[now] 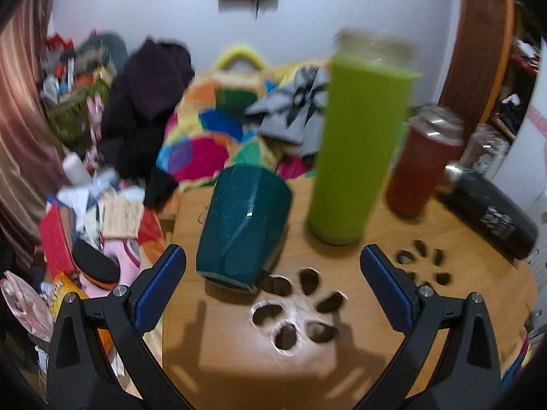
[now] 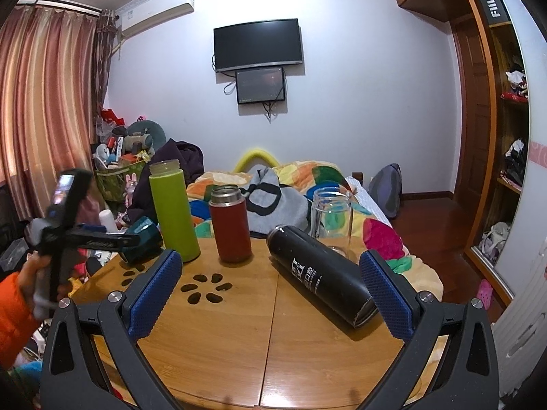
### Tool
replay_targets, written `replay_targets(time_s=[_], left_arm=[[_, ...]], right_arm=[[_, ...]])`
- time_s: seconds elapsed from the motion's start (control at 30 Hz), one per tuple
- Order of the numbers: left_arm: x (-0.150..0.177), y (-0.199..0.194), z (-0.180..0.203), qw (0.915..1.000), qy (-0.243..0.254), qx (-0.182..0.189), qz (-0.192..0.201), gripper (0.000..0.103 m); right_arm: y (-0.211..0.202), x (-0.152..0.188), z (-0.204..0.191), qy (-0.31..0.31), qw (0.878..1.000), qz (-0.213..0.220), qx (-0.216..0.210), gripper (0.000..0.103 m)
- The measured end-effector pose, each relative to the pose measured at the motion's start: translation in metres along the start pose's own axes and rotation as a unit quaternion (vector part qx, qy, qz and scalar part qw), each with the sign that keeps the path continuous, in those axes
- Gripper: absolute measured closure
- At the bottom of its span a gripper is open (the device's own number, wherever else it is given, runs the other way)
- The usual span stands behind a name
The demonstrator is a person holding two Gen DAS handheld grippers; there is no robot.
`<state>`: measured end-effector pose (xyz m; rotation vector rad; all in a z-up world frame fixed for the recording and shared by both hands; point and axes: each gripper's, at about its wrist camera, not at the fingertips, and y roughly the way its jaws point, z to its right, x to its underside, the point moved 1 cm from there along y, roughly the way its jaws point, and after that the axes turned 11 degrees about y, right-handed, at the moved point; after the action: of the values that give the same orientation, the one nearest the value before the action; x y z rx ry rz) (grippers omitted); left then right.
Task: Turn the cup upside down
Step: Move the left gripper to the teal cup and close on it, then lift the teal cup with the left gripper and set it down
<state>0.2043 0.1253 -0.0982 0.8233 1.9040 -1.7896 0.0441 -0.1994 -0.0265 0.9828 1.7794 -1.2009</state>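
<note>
On the round wooden surface [image 2: 239,335] a lime-green bottle [image 2: 173,210] and a red thermos [image 2: 231,227] stand upright at centre left of the frame. A black flask [image 2: 321,275] lies on its side at right, a clear glass jar [image 2: 331,218] behind it. A television [image 2: 258,44] hangs at upper centre above a colourful quilted bed [image 2: 342,198].

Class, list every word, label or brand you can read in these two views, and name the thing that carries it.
"Fiilo": white letters on the dark box atop the wardrobe shelves.
Black bottle, lying on the table: white printed characters, too small to read.
Air conditioner: a small label, unreadable.
Left wrist view: blurred, nothing legible.
</note>
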Motion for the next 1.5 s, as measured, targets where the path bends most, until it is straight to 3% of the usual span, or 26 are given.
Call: replay_targets(time_s=[0.17,0.27,0.37,0.7,0.93,1.1,1.5], left_arm=[[-0.010,0.038,-0.018,0.9978,-0.039,0.030,-0.043,0.001],[-0.011,0.053,-0.021,0.9964,-0.046,0.033,-0.063,0.021],[-0.010,0.059,-0.023,0.9965,-0.046,0.029,-0.064,0.029],[0.006,0.039,-0.012,0.9984,-0.019,0.022,-0.048,0.030],[0.034,0.003,0.035,0.9975,0.049,0.034,-0.038,0.030],[0.049,-0.018,0.082,0.9925,0.095,0.071,-0.029,0.030],[0.053,-0.039,0.177,0.9772,0.150,0.148,-0.027,0.030]], right_arm=[[0.009,0.003,0.006,0.002,1.000,-0.012,0.004,0.000],[0.016,0.004,0.008,0.003,1.000,-0.021,0.006,0.000],[0.021,0.006,0.011,0.006,1.000,-0.029,0.006,0.000],[0.025,0.008,0.010,0.005,0.999,-0.035,0.001,0.000],[0.023,0.010,0.006,0.002,0.999,-0.035,-0.008,0.000],[0.022,0.015,-0.001,-0.006,0.999,-0.038,-0.012,0.000],[0.019,0.029,0.002,0.000,0.998,-0.059,-0.020,0.000]])
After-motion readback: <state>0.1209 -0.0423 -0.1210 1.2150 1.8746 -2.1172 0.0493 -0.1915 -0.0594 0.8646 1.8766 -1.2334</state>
